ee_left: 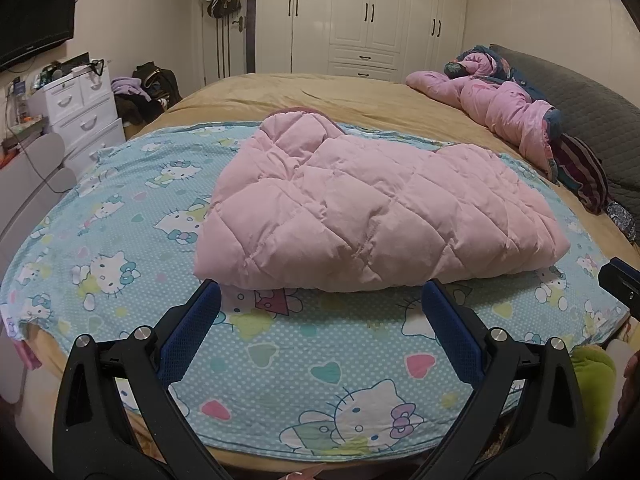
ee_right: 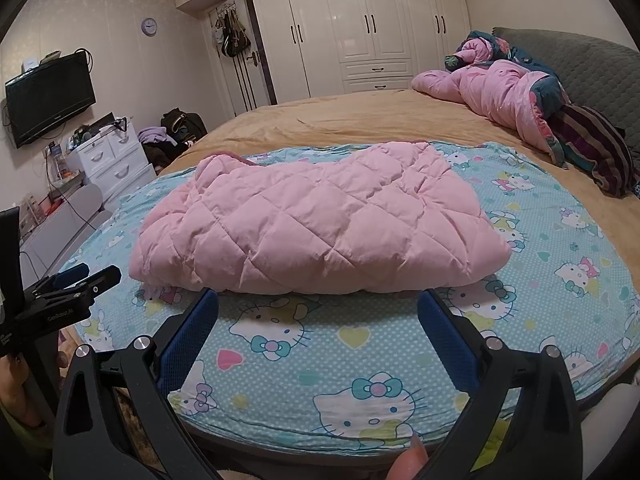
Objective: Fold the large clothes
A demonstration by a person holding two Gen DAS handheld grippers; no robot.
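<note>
Pink quilted jacket (ee_left: 372, 208) folded on bed sheet (ee_left: 120, 248); left gripper (ee_left: 320, 308), right gripper (ee_right: 318, 312) short of jacket, jaws spread, empty. Risk: puffy fold springing open; 1-layer pinch dragging sheet.

I see soft, even indoor light from overhead, with glare on the glossy wardrobe (ee_right: 372, 20). Fisheye bending curves the edges, the corners go black, and the focus is sharp.

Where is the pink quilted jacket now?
The pink quilted jacket lies folded on the cartoon-cat sheet, centre of both views, just beyond both open grippers.
</note>
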